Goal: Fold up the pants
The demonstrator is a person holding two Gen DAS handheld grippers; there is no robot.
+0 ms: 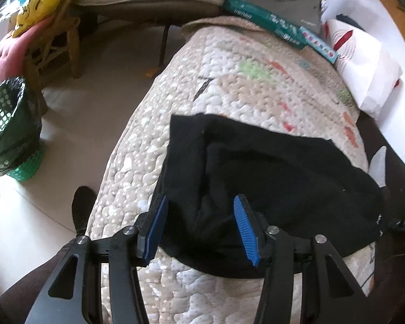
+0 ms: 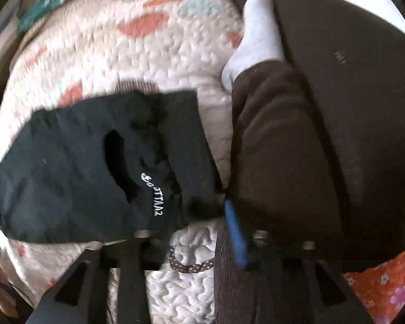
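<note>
Black pants [image 1: 270, 183] lying on a quilted bed [image 1: 229, 86], seemingly folded into a compact bundle and likely near done; left gripper [image 1: 199, 229] fingers spread apart over them, right gripper [image 2: 191, 232] blurred, state unclear.

Bare quilt [image 1: 229, 86] beyond pants [image 1: 270, 167]
</note>
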